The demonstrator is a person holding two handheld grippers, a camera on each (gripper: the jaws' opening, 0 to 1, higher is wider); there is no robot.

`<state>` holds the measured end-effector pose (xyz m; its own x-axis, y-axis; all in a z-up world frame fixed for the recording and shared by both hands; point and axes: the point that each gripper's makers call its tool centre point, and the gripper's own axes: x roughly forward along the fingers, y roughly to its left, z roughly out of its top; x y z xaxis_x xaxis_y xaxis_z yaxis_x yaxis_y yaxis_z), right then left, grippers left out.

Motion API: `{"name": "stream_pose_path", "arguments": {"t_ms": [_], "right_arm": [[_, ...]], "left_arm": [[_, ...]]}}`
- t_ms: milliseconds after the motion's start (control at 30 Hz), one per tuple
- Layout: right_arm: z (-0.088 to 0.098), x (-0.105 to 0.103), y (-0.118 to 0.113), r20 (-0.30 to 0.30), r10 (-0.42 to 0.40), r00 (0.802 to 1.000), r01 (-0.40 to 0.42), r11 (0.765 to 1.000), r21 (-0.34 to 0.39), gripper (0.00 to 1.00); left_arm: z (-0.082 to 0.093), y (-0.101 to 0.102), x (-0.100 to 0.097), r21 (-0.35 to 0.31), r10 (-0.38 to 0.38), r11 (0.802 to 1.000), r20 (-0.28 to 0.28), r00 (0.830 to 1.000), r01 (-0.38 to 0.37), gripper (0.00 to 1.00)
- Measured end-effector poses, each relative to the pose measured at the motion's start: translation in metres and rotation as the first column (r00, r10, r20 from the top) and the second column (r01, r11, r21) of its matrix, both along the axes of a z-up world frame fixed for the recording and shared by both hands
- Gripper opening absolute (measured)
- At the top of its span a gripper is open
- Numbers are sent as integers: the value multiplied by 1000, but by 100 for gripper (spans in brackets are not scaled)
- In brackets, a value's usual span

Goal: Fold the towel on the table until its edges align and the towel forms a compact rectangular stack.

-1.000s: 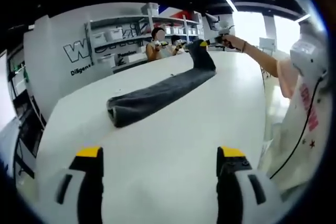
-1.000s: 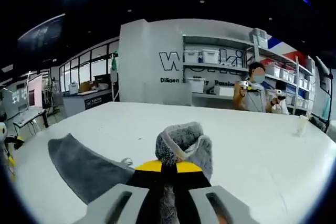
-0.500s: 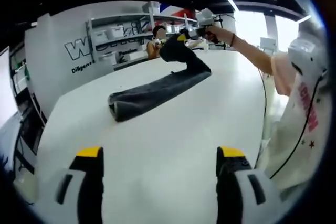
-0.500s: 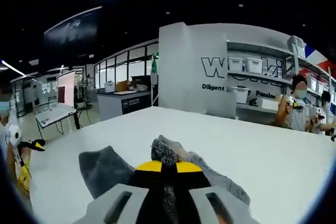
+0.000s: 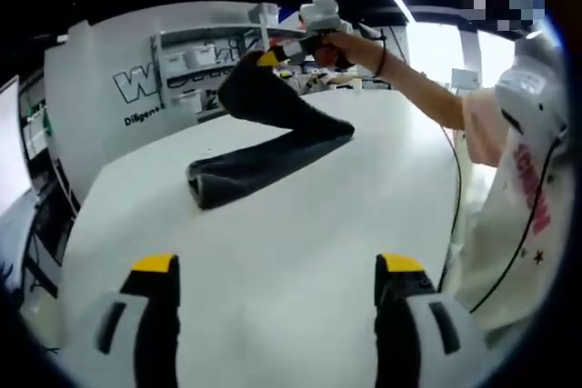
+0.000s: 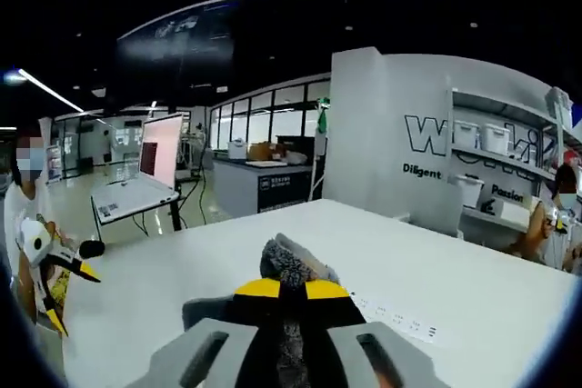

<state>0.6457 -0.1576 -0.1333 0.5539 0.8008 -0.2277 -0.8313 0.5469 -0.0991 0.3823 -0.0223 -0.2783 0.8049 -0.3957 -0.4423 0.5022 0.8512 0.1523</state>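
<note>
in the left gripper view my left gripper [image 5: 277, 315] hung over the bare white table [image 5: 273, 243], jaws spread wide with nothing between them. beyond it the dark grey towel [image 5: 264, 156] lay in a long roll on the table, its far end lifted clear by my right gripper [image 5: 273, 56]. in the right gripper view my right gripper [image 6: 283, 290] was clenched on a tuft of that towel [image 6: 286, 265].
</note>
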Motion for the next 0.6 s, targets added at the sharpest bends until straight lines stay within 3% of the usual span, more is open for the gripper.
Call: {"name": "stream_pose_path", "arguments": {"t_ms": [167, 267, 433, 600], "right_arm": [[-14, -12, 40, -9, 52, 999, -53, 998, -25, 5], [-33, -20, 62, -28, 81, 996, -82, 995, -56, 5], [-76, -43, 96, -77, 156, 985, -166, 976, -144, 6], [-119, -60, 113, -124, 198, 972, -222, 950, -219, 6]], "left_arm": [[1, 2, -4, 2, 9, 1000, 0, 1000, -9, 93], [1, 4, -5, 3, 14, 1000, -1, 1000, -14, 93], [0, 4, -6, 2, 16, 1000, -3, 1000, -16, 93], [-1, 5, -6, 1, 16, 1000, -5, 1000, -16, 93]]}}
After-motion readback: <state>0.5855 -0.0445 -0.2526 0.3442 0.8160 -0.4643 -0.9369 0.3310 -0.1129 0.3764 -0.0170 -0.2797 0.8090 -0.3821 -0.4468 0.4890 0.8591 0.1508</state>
